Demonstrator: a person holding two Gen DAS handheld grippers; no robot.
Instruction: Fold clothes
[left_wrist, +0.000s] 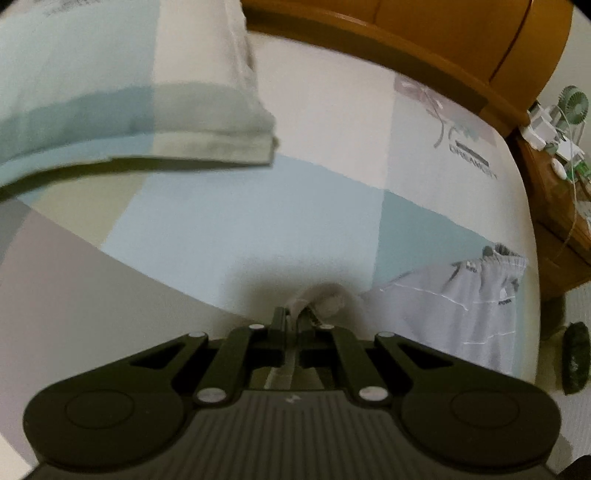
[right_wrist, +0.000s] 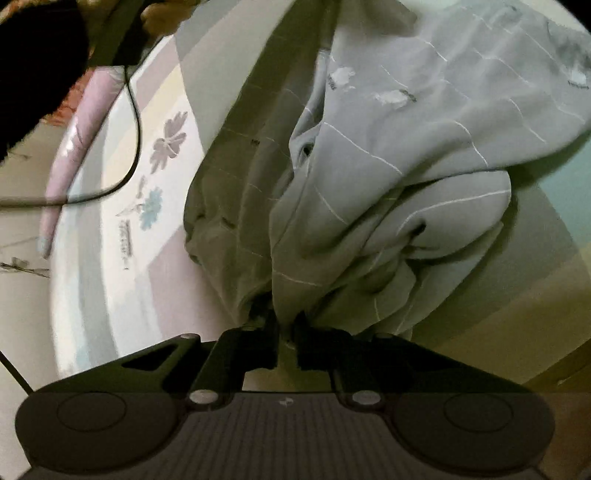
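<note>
Left gripper (left_wrist: 295, 314) points steeply down at the bed (left_wrist: 229, 229), its jaws pressed together on a small bunch of pale cloth (left_wrist: 325, 299) at the tips; whether this cloth belongs to the grey garment (left_wrist: 461, 306) lying just right of the tips cannot be told; that garment, light grey with thin white lines, spreads flat toward the right edge of the mattress; a folded pillow (left_wrist: 147, 99) lies ahead and to the left of the gripper; a wooden headboard (left_wrist: 424, 44) curves across the far side; a nightstand (left_wrist: 554, 192) with small fans (left_wrist: 572, 99) stands far right.

Right gripper (right_wrist: 286, 325) pinches the gathered edge of the garment (right_wrist: 388, 177), jaws nearly together with fabric packed between them; the garment rises from the tips and drapes ahead in deep folds, filling the centre and right of the view; left of the gripper, the sheet (right_wrist: 110, 229) shows printed flowers (right_wrist: 168, 140); a black cable (right_wrist: 135, 122) loops across it.
</note>
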